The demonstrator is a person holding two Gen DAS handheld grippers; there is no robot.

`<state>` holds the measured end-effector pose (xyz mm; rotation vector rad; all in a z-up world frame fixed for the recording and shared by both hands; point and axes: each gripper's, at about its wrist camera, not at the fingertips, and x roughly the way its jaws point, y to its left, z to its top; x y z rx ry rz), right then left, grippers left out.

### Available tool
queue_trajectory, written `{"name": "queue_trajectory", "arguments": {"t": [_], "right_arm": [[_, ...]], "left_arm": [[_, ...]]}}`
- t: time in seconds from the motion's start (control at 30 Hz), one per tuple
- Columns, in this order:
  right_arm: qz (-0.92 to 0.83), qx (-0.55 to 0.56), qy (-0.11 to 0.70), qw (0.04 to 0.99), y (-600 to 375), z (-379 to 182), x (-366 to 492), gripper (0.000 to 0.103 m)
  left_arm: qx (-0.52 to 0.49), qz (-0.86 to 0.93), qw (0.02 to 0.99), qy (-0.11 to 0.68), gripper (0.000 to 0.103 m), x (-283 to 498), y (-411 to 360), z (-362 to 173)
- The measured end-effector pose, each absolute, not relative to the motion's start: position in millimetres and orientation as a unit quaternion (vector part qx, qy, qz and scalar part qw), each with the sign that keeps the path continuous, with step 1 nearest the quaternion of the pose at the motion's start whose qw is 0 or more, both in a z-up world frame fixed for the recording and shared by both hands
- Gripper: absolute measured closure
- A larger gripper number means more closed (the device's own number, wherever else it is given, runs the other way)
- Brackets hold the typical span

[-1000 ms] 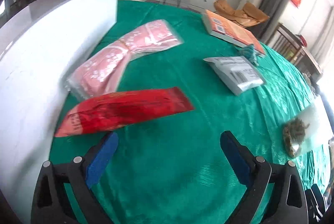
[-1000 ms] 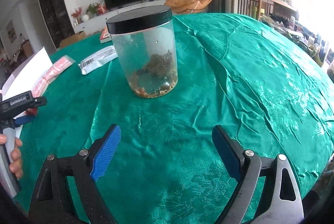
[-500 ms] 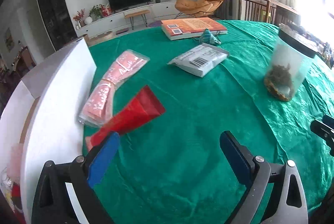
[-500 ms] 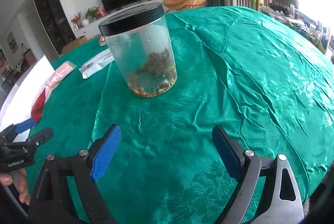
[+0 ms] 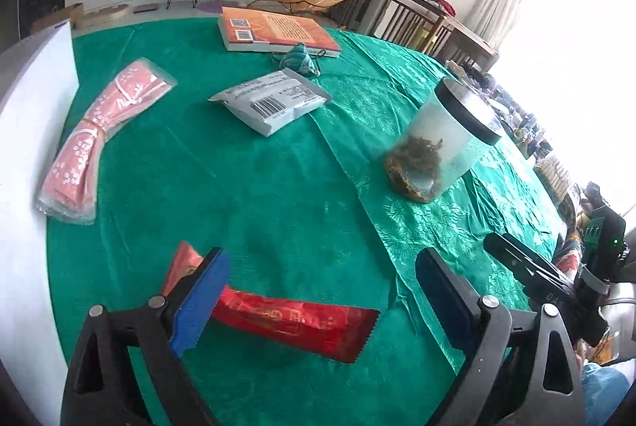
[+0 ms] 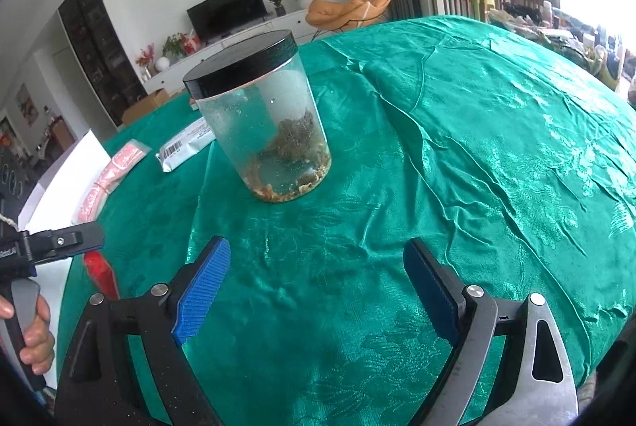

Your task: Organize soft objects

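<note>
The red packet (image 5: 294, 320) lies flat on the green surface (image 5: 278, 195) at the bottom of the left wrist view — long axis running left to right, serrated end toward the right. The left claw (image 5: 322, 297) hangs over it, jaws apart, tilted downward, touching nothing. Upper left lies a pink packet (image 5: 99, 132). The right claw (image 6: 316, 287) — jaws wide, empty — faces a black-lidded jar (image 6: 266, 120).
</note>
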<state>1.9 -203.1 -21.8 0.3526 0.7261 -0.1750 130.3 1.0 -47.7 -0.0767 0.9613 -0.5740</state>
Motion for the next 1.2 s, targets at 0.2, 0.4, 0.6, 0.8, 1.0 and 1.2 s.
{"name": "queue_trajectory", "arguments": {"t": [0.2, 0.4, 0.6, 0.8, 1.0, 1.2], "right_arm": [[-0.013, 0.173, 0.362, 0.916, -188.6, -20.6, 8.8, 0.011], [0.201, 0.066, 0.397, 0.893, -89.9, -7.8, 50.5, 0.011], [0.254, -0.05, 0.475, 0.841, -3.7, -30.0, 106.0, 0.02], [0.211, -0.06, 0.486, 0.846, -14.1, -40.4, 83.5, 0.072], [0.078, 0.038, 0.487, 0.869, -121.3, -36.8, 21.1, 0.072], [-0.084, 0.155, 0.455, 0.873, -242.3, -29.1, 27.9, 0.072]], "left_arm": [[-0.071, -0.243, 0.861, 0.441, 0.006, 87.6, 39.8, -31.8], [-0.092, -0.216, 0.882, 0.409, 0.006, 58.1, 76.6, 3.4], [-0.102, -0.19, 0.89, 0.403, 0.006, 51.1, 100.6, 12.7], [-0.09, -0.201, 0.874, 0.433, 0.006, 52.8, 74.8, -12.6], [-0.054, -0.19, 0.852, 0.485, 0.006, 76.0, 16.2, -65.3], [0.038, -0.152, 0.87, 0.467, 0.006, 125.4, -36.7, -95.1]]}}
